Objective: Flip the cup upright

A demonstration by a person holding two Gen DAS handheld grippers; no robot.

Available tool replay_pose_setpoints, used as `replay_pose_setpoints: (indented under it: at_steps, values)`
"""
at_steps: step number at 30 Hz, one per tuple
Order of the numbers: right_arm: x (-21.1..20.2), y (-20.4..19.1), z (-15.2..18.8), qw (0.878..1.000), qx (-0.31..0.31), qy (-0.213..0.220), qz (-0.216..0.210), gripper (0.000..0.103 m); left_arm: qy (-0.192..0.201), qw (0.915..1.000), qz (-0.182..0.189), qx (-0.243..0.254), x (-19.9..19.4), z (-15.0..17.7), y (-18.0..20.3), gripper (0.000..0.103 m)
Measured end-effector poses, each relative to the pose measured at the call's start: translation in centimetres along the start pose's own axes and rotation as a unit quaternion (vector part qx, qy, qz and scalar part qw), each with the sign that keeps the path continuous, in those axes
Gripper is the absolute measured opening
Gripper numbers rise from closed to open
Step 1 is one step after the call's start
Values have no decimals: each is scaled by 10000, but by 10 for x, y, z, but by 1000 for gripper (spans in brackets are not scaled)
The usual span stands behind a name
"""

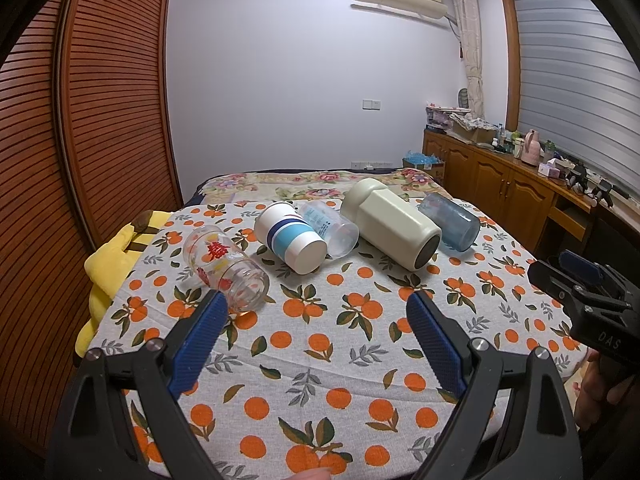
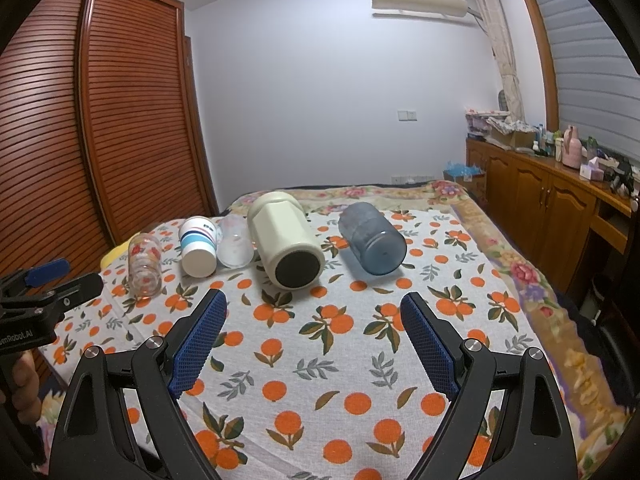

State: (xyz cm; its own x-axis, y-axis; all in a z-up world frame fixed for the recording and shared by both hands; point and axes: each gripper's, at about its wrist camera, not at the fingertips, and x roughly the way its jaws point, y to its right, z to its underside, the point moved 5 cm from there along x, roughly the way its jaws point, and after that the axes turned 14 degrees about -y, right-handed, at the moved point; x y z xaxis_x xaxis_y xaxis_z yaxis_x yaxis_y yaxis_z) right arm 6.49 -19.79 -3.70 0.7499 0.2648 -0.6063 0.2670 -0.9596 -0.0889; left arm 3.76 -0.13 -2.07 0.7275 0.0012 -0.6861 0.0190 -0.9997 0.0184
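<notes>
Several cups lie on their sides in a row on the orange-print cloth (image 1: pixel 320 344): a clear glass with red print (image 1: pixel 224 266) (image 2: pixel 145 266), a white cup with blue stripes (image 1: pixel 290 236) (image 2: pixel 198 246), a clear plastic cup (image 1: pixel 330 228) (image 2: pixel 235 246), a cream flask-like cup (image 1: pixel 394 222) (image 2: pixel 286 244), and a blue translucent cup (image 1: pixel 450 220) (image 2: pixel 372 240). My left gripper (image 1: pixel 316 308) is open and empty, short of the row. My right gripper (image 2: pixel 314 310) is open and empty, in front of the cream cup. Each gripper shows at the edge of the other's view.
The cloth covers a bed with a floral blanket (image 2: pixel 520 264). A slatted wooden wardrobe (image 1: pixel 80 120) stands on the left. A yellow plush (image 1: pixel 108 260) lies at the cloth's left edge. A wooden cabinet (image 1: pixel 500 184) with clutter runs along the right wall.
</notes>
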Motion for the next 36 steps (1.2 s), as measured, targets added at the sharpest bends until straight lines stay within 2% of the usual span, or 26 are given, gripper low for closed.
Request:
replay_pose_setpoints:
  at_steps: [21,26,32,35,36]
  values:
    - [0,-1,-5,10000,-11,-36,-12,90,-40,10000,3,-20,-5,-3,2,92]
    - [12,-1,-9,9998,-48,-145,-91,90,-145,9999,-3,-14,-1,-6,-6,92]
    - [43,-10,-16,9976,-200,-552,-362,91,-334,9994,-26,5,16,-11,-12,92]
    - [53,-16,-20,9972,-305,-565,-394,91,-430,9991,-46,8,26,-15,-15,92]
    - [57,-19,-23,9969,-339,-579,-423,94,-475,9989,-37,18,30,-17,-16,92]
